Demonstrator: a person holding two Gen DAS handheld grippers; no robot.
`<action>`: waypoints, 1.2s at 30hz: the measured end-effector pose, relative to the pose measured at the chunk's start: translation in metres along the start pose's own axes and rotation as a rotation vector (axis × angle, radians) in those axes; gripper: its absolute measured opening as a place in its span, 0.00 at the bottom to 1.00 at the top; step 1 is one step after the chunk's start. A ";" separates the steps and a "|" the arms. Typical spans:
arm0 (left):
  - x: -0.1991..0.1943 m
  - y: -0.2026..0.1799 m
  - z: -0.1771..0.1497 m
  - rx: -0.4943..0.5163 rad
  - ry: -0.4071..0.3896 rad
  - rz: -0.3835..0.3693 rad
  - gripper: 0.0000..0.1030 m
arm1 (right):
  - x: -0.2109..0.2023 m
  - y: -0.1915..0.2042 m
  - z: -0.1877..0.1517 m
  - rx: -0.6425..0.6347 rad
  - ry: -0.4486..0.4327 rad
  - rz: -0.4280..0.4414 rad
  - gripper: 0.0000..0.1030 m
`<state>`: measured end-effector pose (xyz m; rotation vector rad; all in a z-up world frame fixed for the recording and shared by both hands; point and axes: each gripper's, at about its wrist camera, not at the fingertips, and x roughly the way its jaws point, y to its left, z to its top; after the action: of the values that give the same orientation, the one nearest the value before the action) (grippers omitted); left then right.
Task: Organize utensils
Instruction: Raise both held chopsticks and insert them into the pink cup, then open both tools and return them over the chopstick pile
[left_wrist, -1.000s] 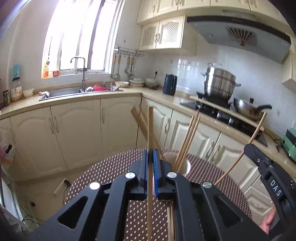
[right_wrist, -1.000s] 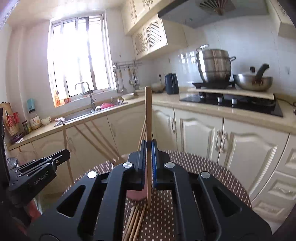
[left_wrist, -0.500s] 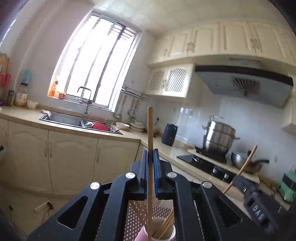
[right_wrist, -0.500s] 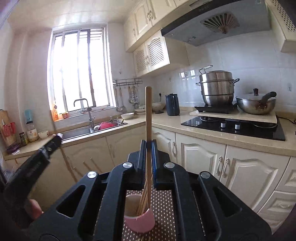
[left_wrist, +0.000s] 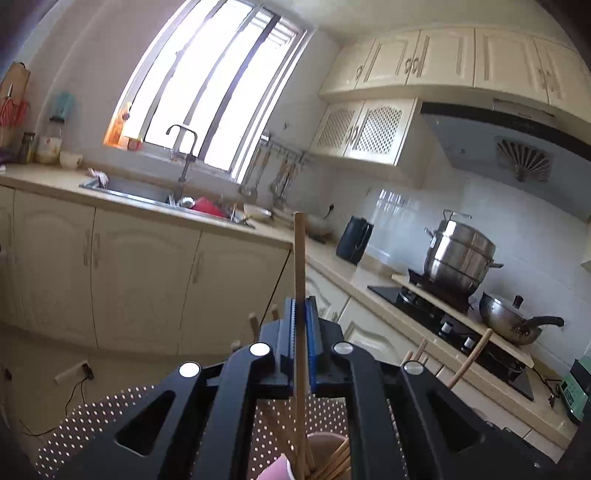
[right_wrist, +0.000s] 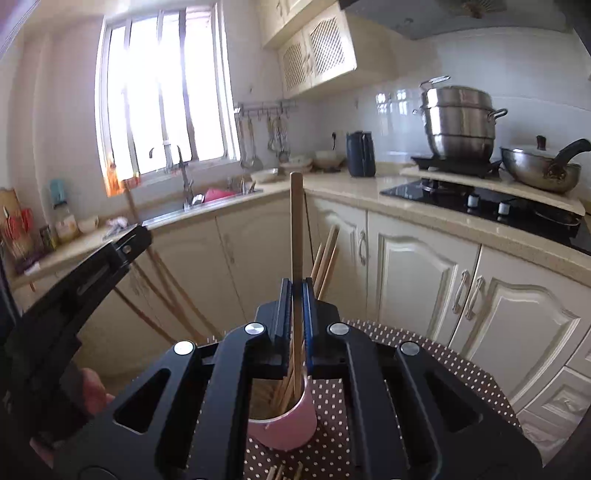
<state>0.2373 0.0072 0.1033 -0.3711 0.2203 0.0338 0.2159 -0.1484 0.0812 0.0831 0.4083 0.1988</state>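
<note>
Both jaws clenched on upright pale wooden chopsticks (left_wrist: 300, 258) (right_wrist: 296, 229), pink cup (right_wrist: 288, 424) below

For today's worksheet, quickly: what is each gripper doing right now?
Left gripper: closed on a chopstick.
Right gripper: closed on another chopstick.

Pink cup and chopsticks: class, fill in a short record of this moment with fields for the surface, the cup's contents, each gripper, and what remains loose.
surface: round table with brown polka-dot cloth
pink cup: upright on the cloth, already holding several wooden chopsticks
left gripper: shut on one chopstick, held upright with its lower end in the cup
right gripper: shut on one chopstick, upright, lower end in the cup
loose chopsticks: a few lying on the cloth near the cup
</note>
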 end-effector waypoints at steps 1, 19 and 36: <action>0.003 0.001 -0.004 0.005 0.013 0.002 0.06 | 0.004 0.001 -0.003 -0.004 0.017 0.000 0.06; -0.020 -0.006 -0.053 0.385 0.049 -0.056 0.39 | 0.009 -0.033 -0.027 0.079 0.184 -0.067 0.41; -0.057 0.002 -0.045 0.398 0.032 -0.053 0.43 | -0.036 -0.031 -0.027 0.062 0.105 -0.079 0.65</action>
<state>0.1720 -0.0068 0.0742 0.0191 0.2429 -0.0678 0.1780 -0.1847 0.0665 0.1174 0.5217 0.1131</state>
